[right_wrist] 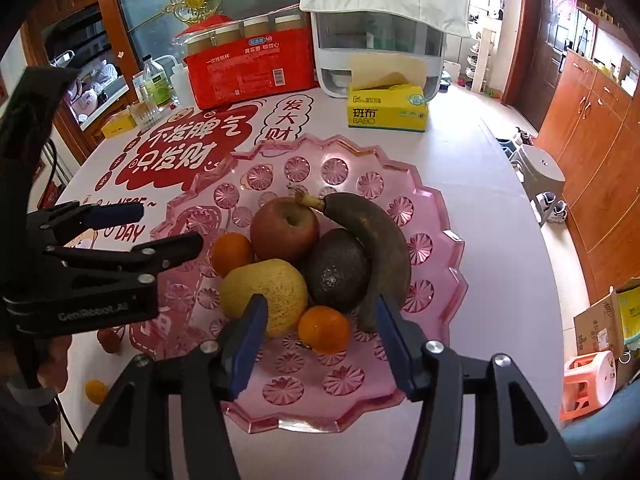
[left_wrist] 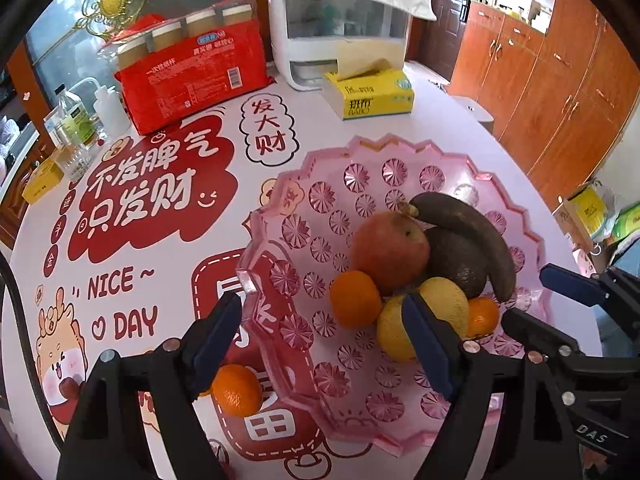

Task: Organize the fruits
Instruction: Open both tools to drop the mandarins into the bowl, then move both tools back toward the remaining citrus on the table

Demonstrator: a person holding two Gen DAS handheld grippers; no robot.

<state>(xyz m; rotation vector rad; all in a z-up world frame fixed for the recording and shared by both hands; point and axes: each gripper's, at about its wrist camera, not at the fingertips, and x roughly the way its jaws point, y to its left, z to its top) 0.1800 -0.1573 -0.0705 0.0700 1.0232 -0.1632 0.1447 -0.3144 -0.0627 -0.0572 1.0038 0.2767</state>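
Left tool wide open, empty, over pink tray rim; right tool part open, nothing gripped; fruit piled in tray, one mandarin on worktop beside it.

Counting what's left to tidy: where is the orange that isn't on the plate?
In the left wrist view the loose orange lies on the table, beside the pink plate's near-left rim, by the left gripper's left finger.

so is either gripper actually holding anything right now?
No. The left gripper and right gripper both stand open over the pink tray; no fruit is pressed between the pads.
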